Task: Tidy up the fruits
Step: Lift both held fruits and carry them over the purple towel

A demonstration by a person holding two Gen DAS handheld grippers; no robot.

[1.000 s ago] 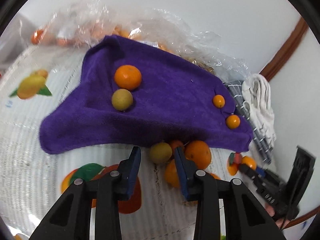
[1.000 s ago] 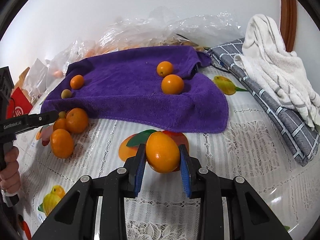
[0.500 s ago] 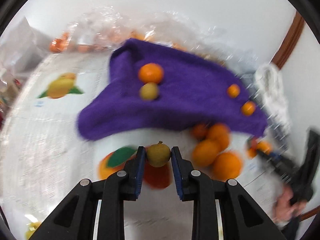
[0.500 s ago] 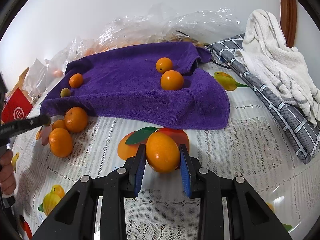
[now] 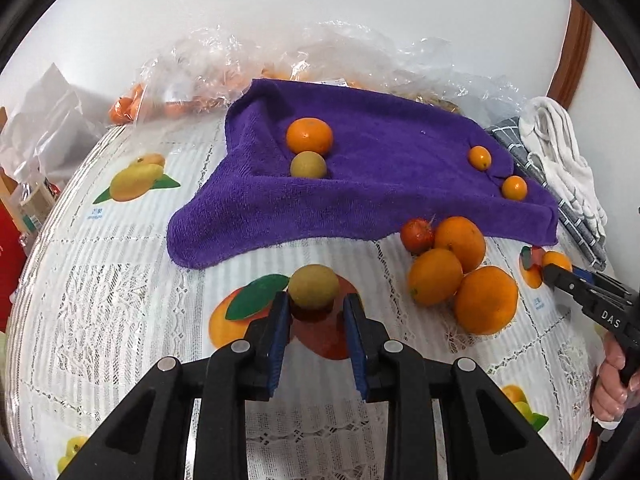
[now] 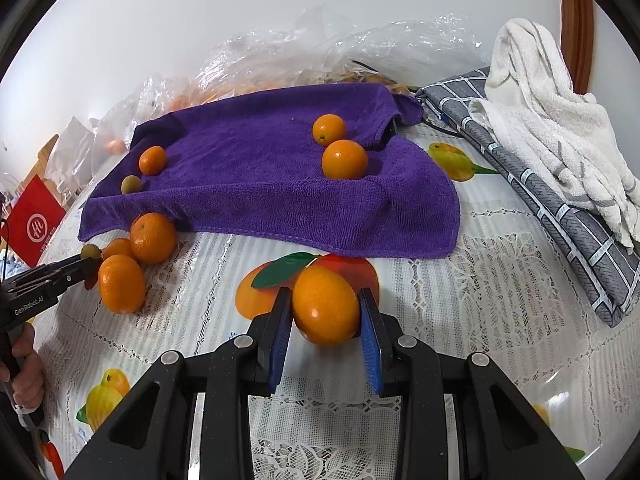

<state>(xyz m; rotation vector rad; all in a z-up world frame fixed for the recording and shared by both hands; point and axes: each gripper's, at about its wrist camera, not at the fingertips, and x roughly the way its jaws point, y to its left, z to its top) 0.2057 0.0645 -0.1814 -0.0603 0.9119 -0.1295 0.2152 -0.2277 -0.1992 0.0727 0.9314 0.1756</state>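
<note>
Your left gripper (image 5: pixel 314 312) had a small round greenish-brown fruit (image 5: pixel 314 286) between its blue pads. Its jaws were opening, though the fruit still sat pinched at the fingertips, above the printed orange on the white lace-patterned tablecloth (image 5: pixel 120 300). Your right gripper (image 6: pixel 325 314) was clenched on a large oval orange (image 6: pixel 326 306), held just off the cloth near the front hem of the purple terry towel (image 6: pixel 260 184).

On that towel, toward its left edge, lay a round mandarin (image 5: pixel 309 136) touching a second greenish-brown fruit (image 5: pixel 308 165); toward its right edge lay two small kumquats (image 5: pixel 479 157), near each other but apart. Just off the towel's front right corner, three big oranges (image 5: pixel 460 276) clustered together on the tablecloth, with a small red fruit (image 5: pixel 417 234) touching the group. Crumpled clear plastic bags (image 5: pixel 320 56) lay behind the towel, and a grey checked cloth (image 6: pixel 560 208) under a white towel (image 6: pixel 552 128) lay at the right edge of the table.
</note>
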